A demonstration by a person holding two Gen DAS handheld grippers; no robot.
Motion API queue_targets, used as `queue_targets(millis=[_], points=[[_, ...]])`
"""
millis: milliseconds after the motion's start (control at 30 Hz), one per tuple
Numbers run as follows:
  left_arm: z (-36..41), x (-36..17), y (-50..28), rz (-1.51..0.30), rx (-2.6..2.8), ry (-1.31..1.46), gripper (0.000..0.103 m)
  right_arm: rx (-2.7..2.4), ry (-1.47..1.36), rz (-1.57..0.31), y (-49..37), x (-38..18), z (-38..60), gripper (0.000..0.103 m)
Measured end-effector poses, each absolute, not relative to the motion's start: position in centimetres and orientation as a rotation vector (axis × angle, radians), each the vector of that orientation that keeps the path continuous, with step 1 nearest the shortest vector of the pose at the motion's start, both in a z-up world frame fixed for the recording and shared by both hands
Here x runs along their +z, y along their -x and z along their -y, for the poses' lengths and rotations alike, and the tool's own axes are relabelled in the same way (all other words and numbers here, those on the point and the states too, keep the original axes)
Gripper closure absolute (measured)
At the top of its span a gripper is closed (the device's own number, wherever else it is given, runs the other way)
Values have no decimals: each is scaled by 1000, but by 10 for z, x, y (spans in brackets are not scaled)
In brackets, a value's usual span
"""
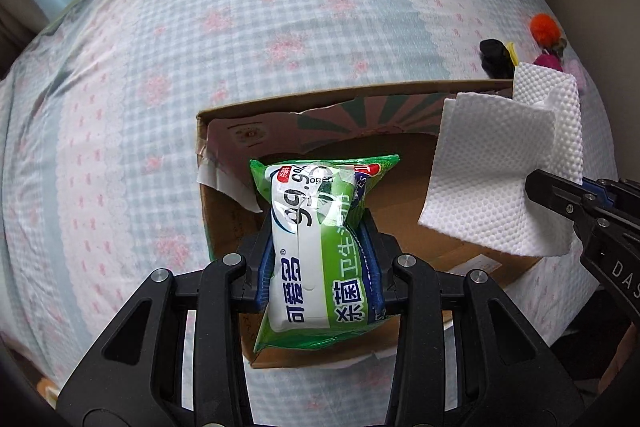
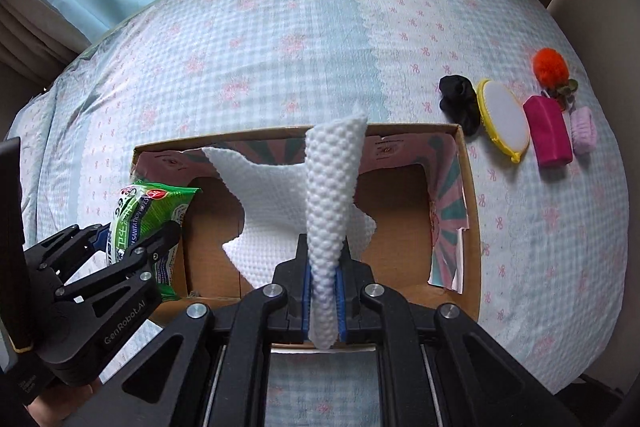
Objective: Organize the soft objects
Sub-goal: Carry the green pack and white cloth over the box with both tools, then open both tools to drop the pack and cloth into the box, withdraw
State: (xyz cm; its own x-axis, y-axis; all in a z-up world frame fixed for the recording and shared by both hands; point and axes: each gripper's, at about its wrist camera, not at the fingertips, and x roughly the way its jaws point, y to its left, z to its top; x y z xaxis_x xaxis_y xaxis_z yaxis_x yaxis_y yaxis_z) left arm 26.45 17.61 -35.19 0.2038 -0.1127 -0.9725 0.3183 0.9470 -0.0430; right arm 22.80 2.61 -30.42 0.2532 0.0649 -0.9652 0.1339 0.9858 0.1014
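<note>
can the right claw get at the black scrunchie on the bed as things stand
Probably not yet: the right claw is shut on the white embossed paper towel above the open cardboard box. The black fabric scrunchie lies uncovered beyond the box's far right corner, so dropping the towel first would free it.

- left gripper (image 1: pixel 318 259): black plastic linkage arms, triangular cutouts, silver round screws, blue finger pads (image 1: pixel 264 279)
- white "GenRobot.AI" lettering on its side
- right gripper (image 2: pixel 324 291): same black build, silver screws, blue pads; white "DAS" letters visible
</note>
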Motion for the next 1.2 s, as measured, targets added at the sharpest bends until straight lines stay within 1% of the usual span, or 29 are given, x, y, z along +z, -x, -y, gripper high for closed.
queue_targets(millis=[267,400,467,500,533,567,600,633,667,700,800,967,1200], points=[[-155,-397,-279,-1410,-371,-248,70,-91,-255,-1459,-249,-363,-16,94],[-144,-403,-282,-1419,-398,-280,70,-92,-249,-1491,-257,-376,-14,94],[-143,-401,-282,-1413,-413,-265,67,-90,-252,-1508,-260,-382,-13,94],[-143,-401,-282,-1416,-427,-248,48,-84,-258,-1516,-261,-385,-12,94],[-144,-401,-281,-1420,-440,-234,10,-83,-260,-1523,-263,-387,-11,93],[-144,-400,-280,-1409,-448,-227,1,-85,-262,-1532,-264,-389,-11,90],[-143,-398,-278,-1394,-454,-231,0,-79,-273,-1545,-266,-392,-10,72],[-142,-399,-276,-1395,-463,-243,0,-73,-289,-1555,-266,-394,-9,34],[-141,-400,-275,-1404,-472,-257,0,-75,-301,-1562,-267,-396,-7,10],[-140,-400,-273,-1409,-476,-269,0,-74,-316,-1560,-268,-398,-6,0],[-142,-399,-269,-1404,-483,-277,0,-55,-358,-1553,-267,-401,-2,0],[-147,-396,-262,-1401,-471,-269,0,-46,-343,-1561,-263,-401,-3,0],[-153,-376,-252,-1358,-458,-264,0,-39,-336,-1514,-255,-382,-2,0]])
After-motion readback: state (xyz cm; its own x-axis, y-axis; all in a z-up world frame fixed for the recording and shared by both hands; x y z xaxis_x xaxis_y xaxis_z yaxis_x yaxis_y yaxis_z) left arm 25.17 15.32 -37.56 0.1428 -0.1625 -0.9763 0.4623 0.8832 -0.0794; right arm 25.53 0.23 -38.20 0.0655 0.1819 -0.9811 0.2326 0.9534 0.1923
